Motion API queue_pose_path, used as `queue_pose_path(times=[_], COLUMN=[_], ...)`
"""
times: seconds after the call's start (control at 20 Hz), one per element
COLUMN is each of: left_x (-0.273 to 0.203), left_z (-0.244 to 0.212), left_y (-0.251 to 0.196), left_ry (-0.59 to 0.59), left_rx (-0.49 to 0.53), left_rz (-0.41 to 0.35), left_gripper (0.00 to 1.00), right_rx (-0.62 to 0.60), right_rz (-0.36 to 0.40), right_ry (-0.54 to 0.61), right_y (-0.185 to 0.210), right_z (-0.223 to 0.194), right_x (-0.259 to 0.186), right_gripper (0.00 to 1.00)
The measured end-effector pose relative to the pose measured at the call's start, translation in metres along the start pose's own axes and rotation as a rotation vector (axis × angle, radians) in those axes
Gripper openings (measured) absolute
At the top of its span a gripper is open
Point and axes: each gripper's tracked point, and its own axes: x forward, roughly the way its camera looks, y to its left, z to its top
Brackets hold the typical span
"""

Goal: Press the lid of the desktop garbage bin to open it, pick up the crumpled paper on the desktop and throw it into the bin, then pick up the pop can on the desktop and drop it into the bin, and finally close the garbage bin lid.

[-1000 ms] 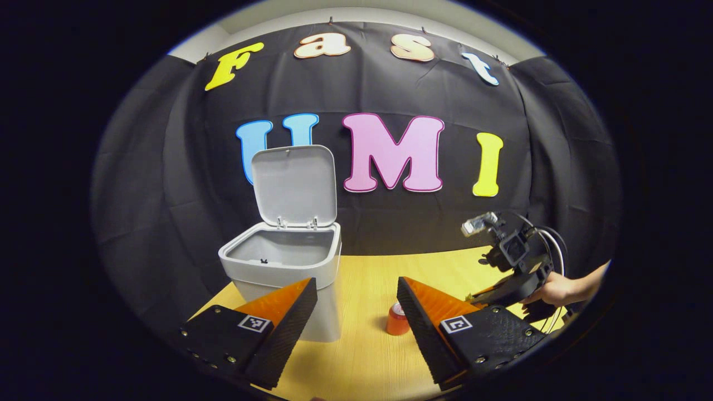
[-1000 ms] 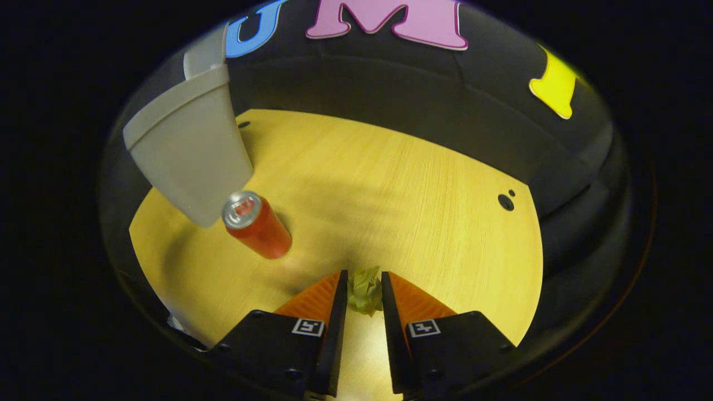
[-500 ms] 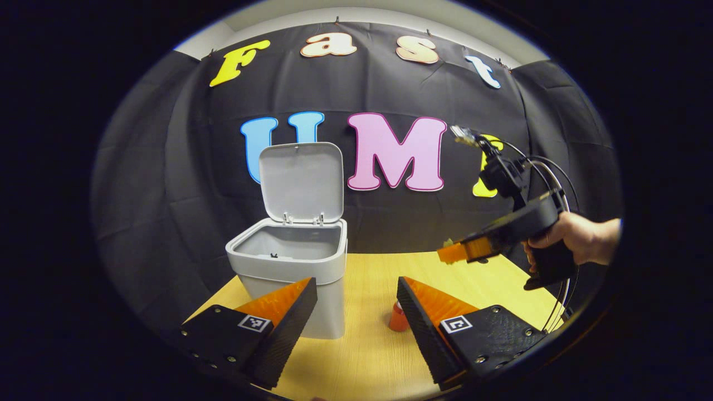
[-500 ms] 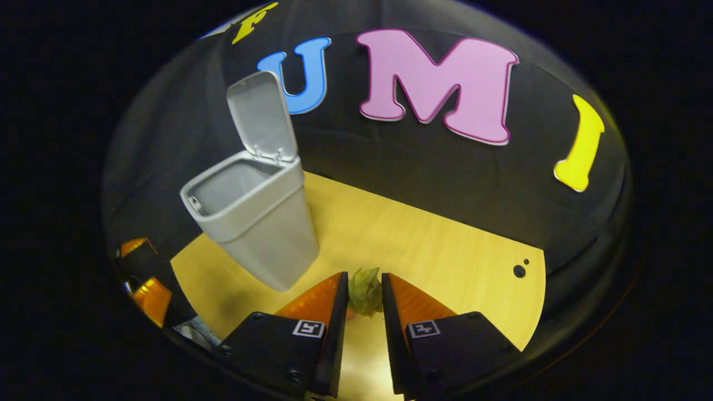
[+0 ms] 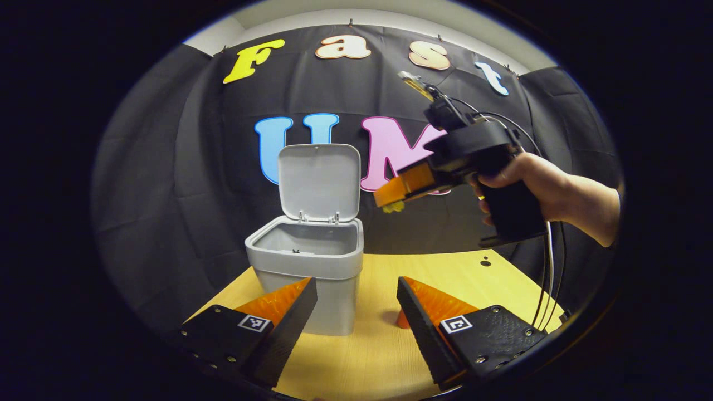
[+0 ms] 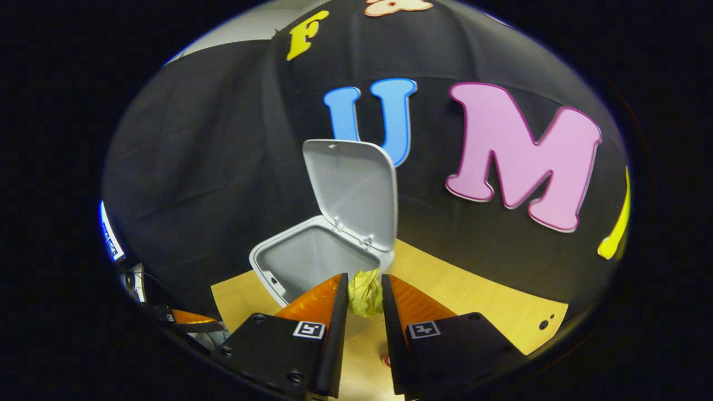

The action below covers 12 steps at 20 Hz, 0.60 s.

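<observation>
The grey bin (image 5: 303, 267) stands on the wooden table with its lid (image 5: 318, 181) tipped up and back. In the left gripper view, a hand holds my right gripper (image 5: 390, 197) in the air just right of the lid, above the bin's right edge, with the yellow-green crumpled paper (image 5: 394, 207) at its tips. In the right gripper view, my right gripper (image 6: 363, 275) is shut on the crumpled paper (image 6: 365, 291), and the bin (image 6: 312, 259) gapes just beyond it. My left gripper (image 5: 356, 284) is open and low. The red pop can (image 5: 401, 318) peeks from behind its right finger.
The yellow wooden table (image 5: 445, 267) stretches right of the bin, with a small dark hole (image 5: 486, 262) near its back edge. Black cloth walls close the booth behind and at both sides. Cables (image 5: 548, 278) hang from the right gripper's handle.
My right gripper has risen off the table with the crumpled paper and swung left, up beside the open bin. My left gripper has stayed open and nearly still.
</observation>
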Motion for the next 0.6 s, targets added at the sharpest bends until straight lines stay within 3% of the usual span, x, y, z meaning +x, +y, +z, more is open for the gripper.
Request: queue_pose_path(times=[0.15, 0.35, 0.4, 0.45, 0.5, 0.55, 0.6], left_x=[-0.008, -0.015, -0.016, -0.017, -0.017, -0.018, -0.018], left_z=[-0.001, -0.001, -0.002, -0.003, -0.004, -0.006, -0.006], left_y=[0.012, 0.025, 0.027, 0.03, 0.033, 0.034, 0.035], left_ry=[0.0, -0.002, -0.001, 0.003, 0.008, 0.011, 0.013], left_rx=[-0.009, -0.01, -0.01, -0.012, -0.017, -0.023, -0.027], left_rz=[0.023, 0.053, 0.059, 0.066, 0.072, 0.074, 0.077], left_gripper=[0.95, 0.95, 0.95, 0.95, 0.95, 0.95, 0.95], right_rx=[-0.012, -0.027, -0.039, -0.055, -0.069, -0.079, -0.088], right_rz=[0.057, 0.069, 0.074, 0.077, 0.079, 0.077, 0.072], right_ry=[0.026, 0.035, 0.034, 0.033, 0.033, 0.039, 0.044], right_y=[0.031, 0.044, 0.047, 0.049, 0.05, 0.051, 0.05], right_z=[0.001, -0.003, -0.004, -0.005, -0.006, -0.009, -0.011], right_x=[0.029, 0.051, 0.054, 0.056, 0.058, 0.058, 0.061], right_gripper=[0.39, 0.43, 0.34, 0.4, 0.59, 0.6, 0.69])
